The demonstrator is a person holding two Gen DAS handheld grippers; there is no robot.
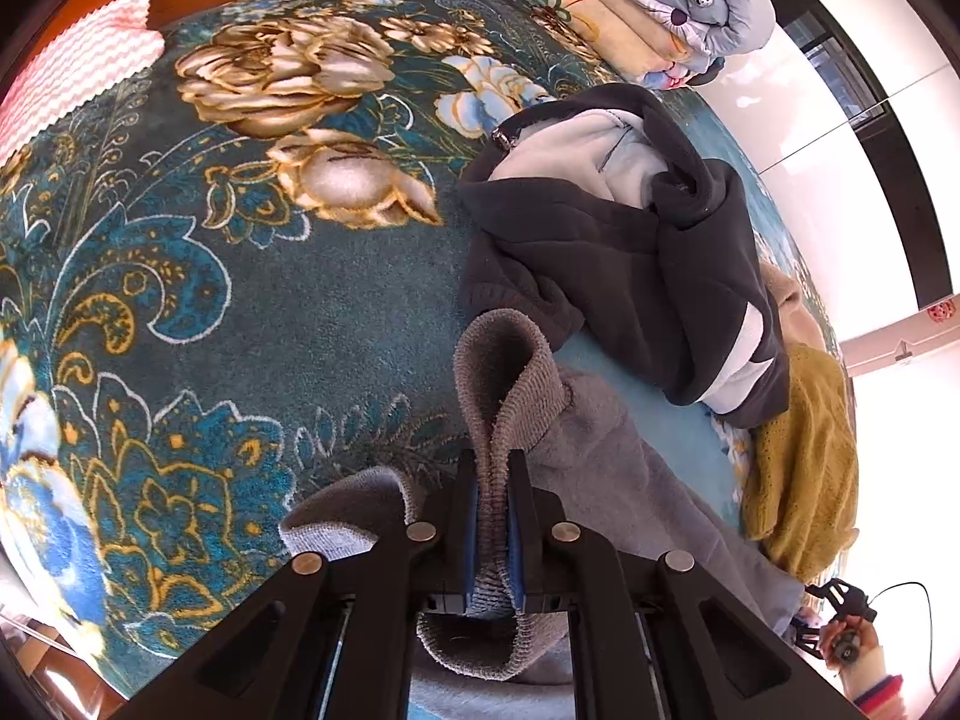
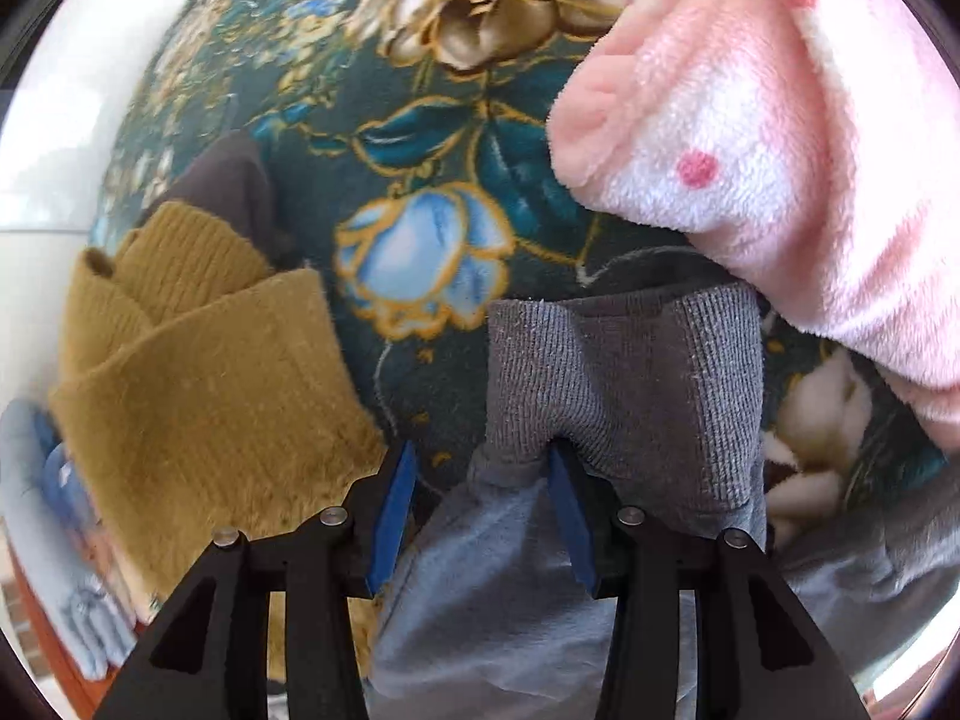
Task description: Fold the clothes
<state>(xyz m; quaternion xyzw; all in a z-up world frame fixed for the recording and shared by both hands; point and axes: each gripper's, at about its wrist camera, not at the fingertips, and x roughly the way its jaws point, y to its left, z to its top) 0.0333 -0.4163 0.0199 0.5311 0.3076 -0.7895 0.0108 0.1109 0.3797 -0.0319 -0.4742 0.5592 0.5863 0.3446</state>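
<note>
My left gripper (image 1: 492, 483) is shut on the ribbed hem (image 1: 510, 372) of a grey garment (image 1: 630, 480), which trails off to the lower right over the teal floral bedspread (image 1: 270, 300). In the right wrist view, my right gripper (image 2: 483, 510) stands open. Its blue pads (image 2: 393, 519) are apart. The same grey garment's ribbed band (image 2: 630, 384) is draped over the right-hand fingertip. Its smooth grey cloth (image 2: 480, 588) lies loose between the fingers, not pinched.
A dark hoodie with pale lining (image 1: 630, 252) and a mustard knit (image 1: 804, 462) lie to the right. Folded quilts (image 1: 648, 18) are stacked at the far corner, a pink zigzag cloth (image 1: 78, 60) at the far left. A pink plush garment (image 2: 780, 150) lies ahead of the right gripper.
</note>
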